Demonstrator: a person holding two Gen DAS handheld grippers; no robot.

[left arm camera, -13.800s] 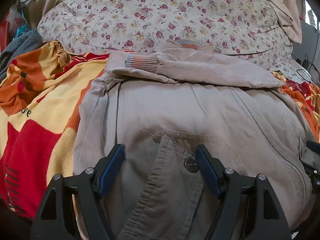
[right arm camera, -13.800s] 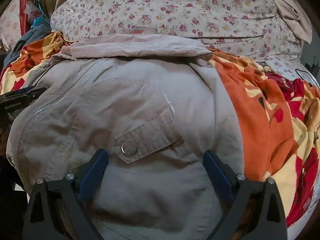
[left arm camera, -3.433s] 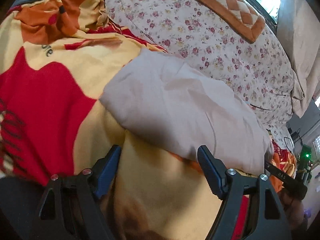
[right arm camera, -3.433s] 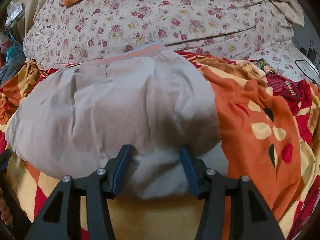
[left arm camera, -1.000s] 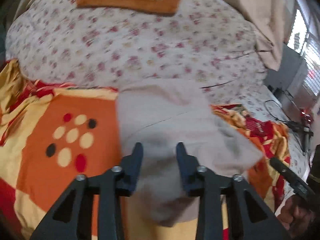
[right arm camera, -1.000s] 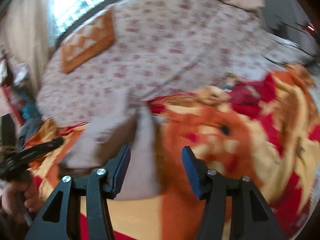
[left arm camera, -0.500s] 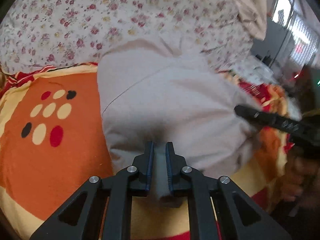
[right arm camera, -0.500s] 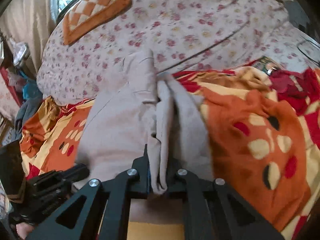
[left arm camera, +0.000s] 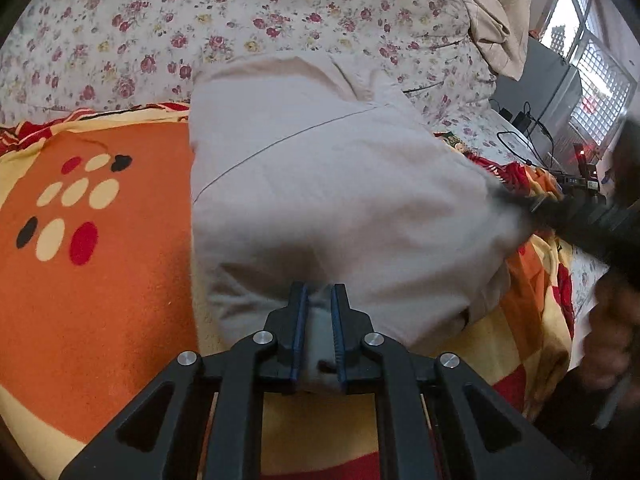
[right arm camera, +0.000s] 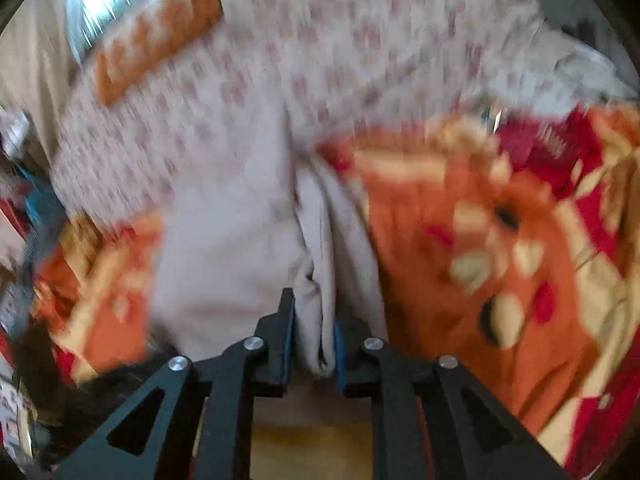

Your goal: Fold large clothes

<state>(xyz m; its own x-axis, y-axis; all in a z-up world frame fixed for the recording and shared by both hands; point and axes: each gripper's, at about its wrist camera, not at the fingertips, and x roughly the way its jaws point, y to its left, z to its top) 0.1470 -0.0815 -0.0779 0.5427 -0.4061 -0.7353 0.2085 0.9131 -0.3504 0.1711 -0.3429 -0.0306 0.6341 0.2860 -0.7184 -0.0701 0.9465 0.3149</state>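
Jacket [left arm camera: 320, 192]: pale beige-grey cloth, folded into a compact bundle, smooth top panel with one thin seam line running diagonally across it. No zip, pocket or cuff showing on the upper face. It lies on the blanket [left arm camera: 100, 280], an orange, red and cream print, on the bed; its far edge reaches the floral quilt [left arm camera: 240, 20].

Left claw [left arm camera: 319, 332]: blue pads nearly together, pinching a thick tuck of the jacket's near edge. Cloth fills the narrow gap and bulges out below the pads.

Right claw [right arm camera: 314, 344]: closed down on the jacket [right arm camera: 224, 248] as well, gripping a stack of several layers at the bundle's side. From this view the layered fold edges [right arm camera: 328, 240] run away from the claw as parallel ridges. Frame heavily motion-blurred; fine detail not readable.

In the left view the right claw [left arm camera: 520, 200] shows as a dark blurred shape meeting the jacket's right corner, where the cloth draws to a point. A hand [left arm camera: 608, 340] sits below it, blurred.

Beyond: orange checked cushion [right arm camera: 156, 36] on the quilt, window light behind it. Cables [left arm camera: 520, 128] on the bed's far right.
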